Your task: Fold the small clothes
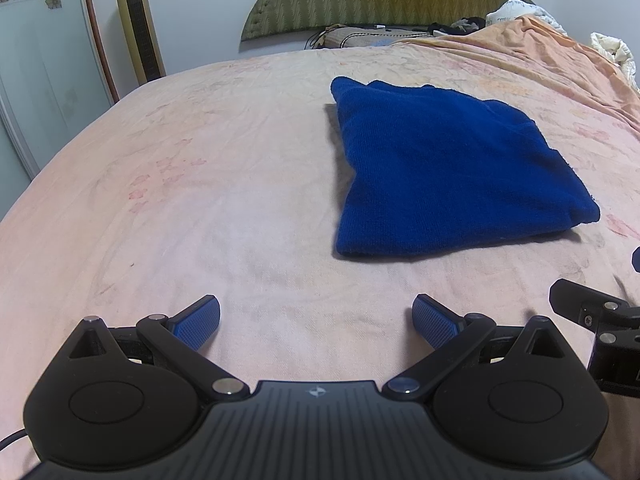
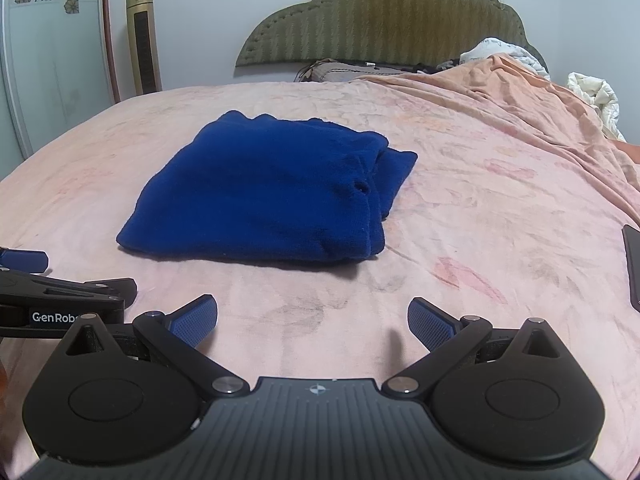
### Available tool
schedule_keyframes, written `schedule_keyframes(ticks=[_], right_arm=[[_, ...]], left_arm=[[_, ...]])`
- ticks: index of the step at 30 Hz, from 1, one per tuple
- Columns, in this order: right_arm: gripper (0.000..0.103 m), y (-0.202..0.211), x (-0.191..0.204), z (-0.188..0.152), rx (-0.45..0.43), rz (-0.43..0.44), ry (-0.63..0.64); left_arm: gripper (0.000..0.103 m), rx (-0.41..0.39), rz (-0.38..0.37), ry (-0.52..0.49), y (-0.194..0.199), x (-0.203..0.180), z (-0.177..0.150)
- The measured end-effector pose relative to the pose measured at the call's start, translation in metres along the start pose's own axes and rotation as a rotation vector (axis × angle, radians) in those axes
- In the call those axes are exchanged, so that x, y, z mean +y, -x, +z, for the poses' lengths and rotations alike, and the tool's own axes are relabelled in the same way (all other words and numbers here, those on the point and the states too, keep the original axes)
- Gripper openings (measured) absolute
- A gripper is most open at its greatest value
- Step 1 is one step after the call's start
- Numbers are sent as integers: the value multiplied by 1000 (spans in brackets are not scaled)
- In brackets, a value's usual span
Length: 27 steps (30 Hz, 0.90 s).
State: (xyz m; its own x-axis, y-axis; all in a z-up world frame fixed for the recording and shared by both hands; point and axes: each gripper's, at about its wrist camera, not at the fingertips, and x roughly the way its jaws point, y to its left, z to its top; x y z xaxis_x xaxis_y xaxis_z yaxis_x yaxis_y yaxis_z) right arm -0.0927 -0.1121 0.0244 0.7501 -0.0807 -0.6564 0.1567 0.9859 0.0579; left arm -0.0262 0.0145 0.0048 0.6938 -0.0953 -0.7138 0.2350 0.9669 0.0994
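1. Blue-padded and spread wide, the left claw [image 1: 316, 320] is hovering low over the bed [image 1: 200, 200], holding nothing and touching nothing.
2. Same deal with the right claw [image 2: 312, 322]: its fingers are sitting far apart with only bare pink sheet between them.
3. Both are hanging back at the near edge of the bed, side by side. The right one's black linkage is poking into the left view at the right edge, and the left one is creeping into the right view at the left edge, logo partly cut off.
4. The blue garment [image 2: 264, 192] is lying folded into a thick rectangle on the sheet, ahead of both claws and well apart from them. In the right view its stacked layers are showing along the right side.
5. What kind of garment it is, can't tell, it's just a knit bundle.
6. A dark flat object [image 2: 633, 268] is getting cropped by the right edge of the right view, can't make out what it is.
7. Up by the green headboard [image 2: 380, 20] some pillows and dark bits are lying half hidden behind a rumpled orange blanket [image 2: 520, 92].
8. A gold tower fan [image 2: 143, 36] is standing by the wall.
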Motion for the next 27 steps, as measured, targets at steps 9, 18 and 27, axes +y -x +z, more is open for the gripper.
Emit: schedule_keyframes(ticks=[9, 18, 27], right_arm=[[103, -1, -5, -1, 2, -4, -8], [103, 0, -6, -1, 2, 2, -5], [103, 0, -5, -2, 2, 2, -6]], left_arm=[[103, 0, 2, -1, -1, 0, 0], [103, 0, 3, -3, -1, 0, 0], [103, 1, 3, -3, -1, 0, -1]])
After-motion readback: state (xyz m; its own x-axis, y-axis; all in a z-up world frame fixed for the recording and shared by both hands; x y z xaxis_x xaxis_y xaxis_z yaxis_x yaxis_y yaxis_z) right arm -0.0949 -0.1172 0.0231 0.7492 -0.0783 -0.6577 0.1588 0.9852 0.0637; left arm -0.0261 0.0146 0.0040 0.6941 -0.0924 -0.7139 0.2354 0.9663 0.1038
